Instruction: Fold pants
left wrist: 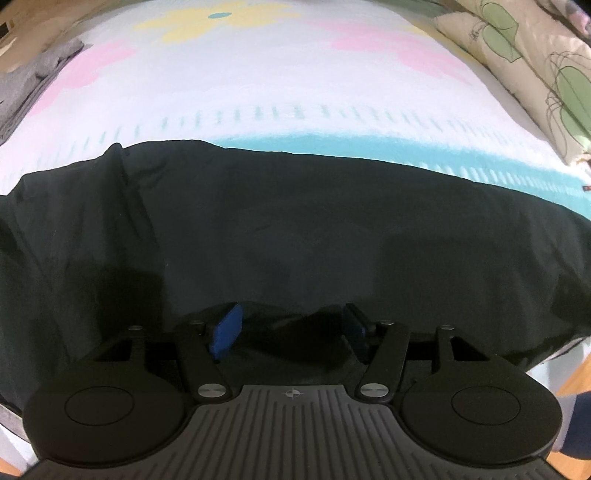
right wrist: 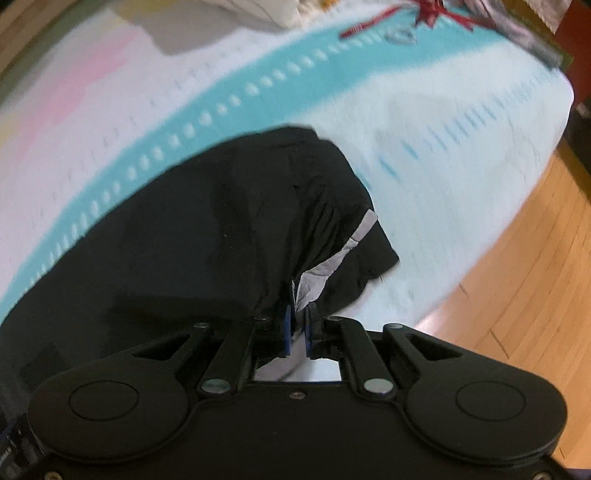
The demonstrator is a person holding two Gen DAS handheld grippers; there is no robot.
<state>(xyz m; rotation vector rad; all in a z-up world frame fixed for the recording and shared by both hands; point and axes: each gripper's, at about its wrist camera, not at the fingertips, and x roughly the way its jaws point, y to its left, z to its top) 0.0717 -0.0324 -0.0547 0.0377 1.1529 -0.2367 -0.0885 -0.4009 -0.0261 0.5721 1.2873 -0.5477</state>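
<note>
Black pants (left wrist: 295, 229) lie spread across a bed with a white, pink and teal cover (left wrist: 258, 92). My left gripper (left wrist: 290, 328) is open, its blue pads wide apart, low over the near edge of the pants with a fold of cloth between them. In the right wrist view the pants (right wrist: 221, 229) show a grey stripe (right wrist: 354, 240) near one end. My right gripper (right wrist: 297, 334) is shut on the pants cloth at that grey-striped edge, which is bunched and lifted.
A floral pillow (left wrist: 535, 66) lies at the right of the bed. Grey folded clothes (left wrist: 33, 85) sit at the left edge. Wooden floor (right wrist: 517, 277) lies beyond the bed's edge on the right. Red-patterned items (right wrist: 436, 14) lie at the far end.
</note>
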